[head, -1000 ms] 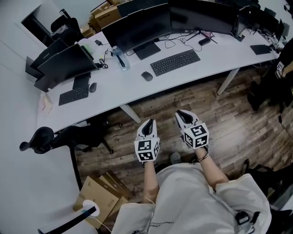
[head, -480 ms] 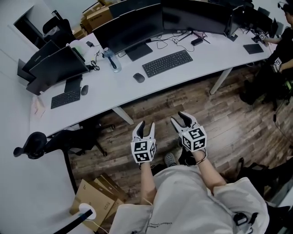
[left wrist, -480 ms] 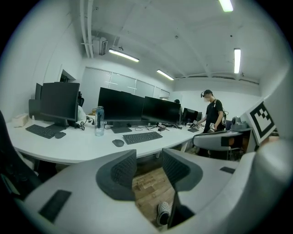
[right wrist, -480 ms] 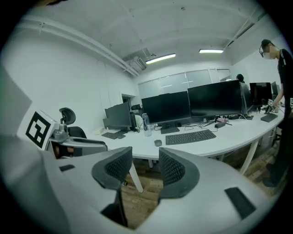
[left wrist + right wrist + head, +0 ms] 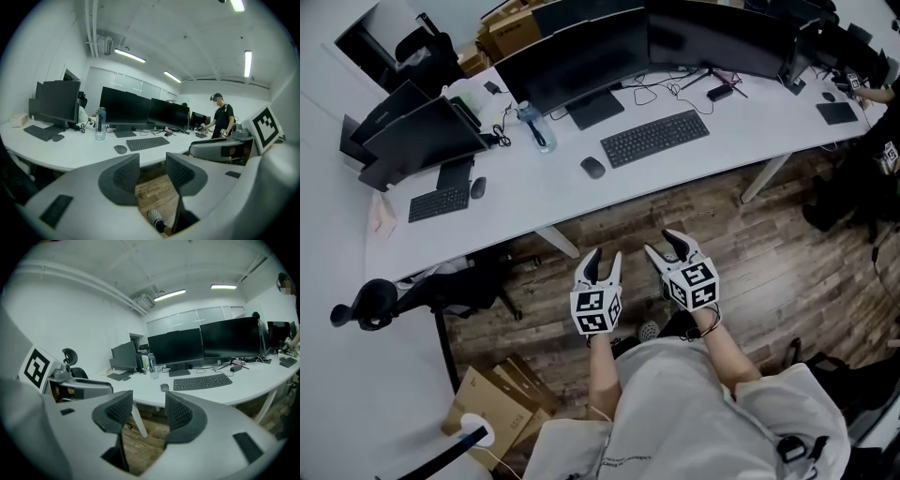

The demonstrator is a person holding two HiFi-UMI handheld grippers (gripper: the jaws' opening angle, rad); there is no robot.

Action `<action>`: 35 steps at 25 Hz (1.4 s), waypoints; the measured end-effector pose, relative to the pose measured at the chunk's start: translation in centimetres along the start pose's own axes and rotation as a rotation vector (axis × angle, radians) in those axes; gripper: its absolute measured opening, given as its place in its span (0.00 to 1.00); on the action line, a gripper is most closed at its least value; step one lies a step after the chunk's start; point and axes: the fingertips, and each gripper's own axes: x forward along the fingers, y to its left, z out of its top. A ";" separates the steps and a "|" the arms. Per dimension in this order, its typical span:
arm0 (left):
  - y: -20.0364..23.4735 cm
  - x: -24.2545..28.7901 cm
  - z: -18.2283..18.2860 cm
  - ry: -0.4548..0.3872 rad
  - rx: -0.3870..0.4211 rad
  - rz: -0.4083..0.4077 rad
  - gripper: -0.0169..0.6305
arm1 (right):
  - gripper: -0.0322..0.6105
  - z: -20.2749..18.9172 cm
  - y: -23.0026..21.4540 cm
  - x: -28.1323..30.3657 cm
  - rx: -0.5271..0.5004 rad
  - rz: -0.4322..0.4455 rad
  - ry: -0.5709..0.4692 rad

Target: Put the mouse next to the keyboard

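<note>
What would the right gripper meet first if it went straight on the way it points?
Likely the slanted white desk leg, or the wooden plank floor behind it. Both show between the jaws of the right gripper, which have just been opening with nothing between them. Depth is unclear.

Bright ceiling strip lights [image 5: 130, 56], fisheye-warped edges, dark corners

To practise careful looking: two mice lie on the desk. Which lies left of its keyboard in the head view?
The mouse beside the large central keyboard; the other mouse lies right of the small keyboard.
</note>
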 end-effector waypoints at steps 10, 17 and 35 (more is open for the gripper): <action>2.3 9.9 3.7 0.020 -0.032 0.009 0.30 | 0.41 3.4 -6.7 7.9 -0.020 0.060 0.052; 5.4 16.2 6.9 0.026 -0.065 0.070 0.30 | 0.42 6.5 -11.7 14.3 -0.035 0.111 0.083; 10.4 23.0 9.3 0.099 -0.107 0.251 0.30 | 0.44 9.6 -16.1 25.8 -0.064 0.285 0.166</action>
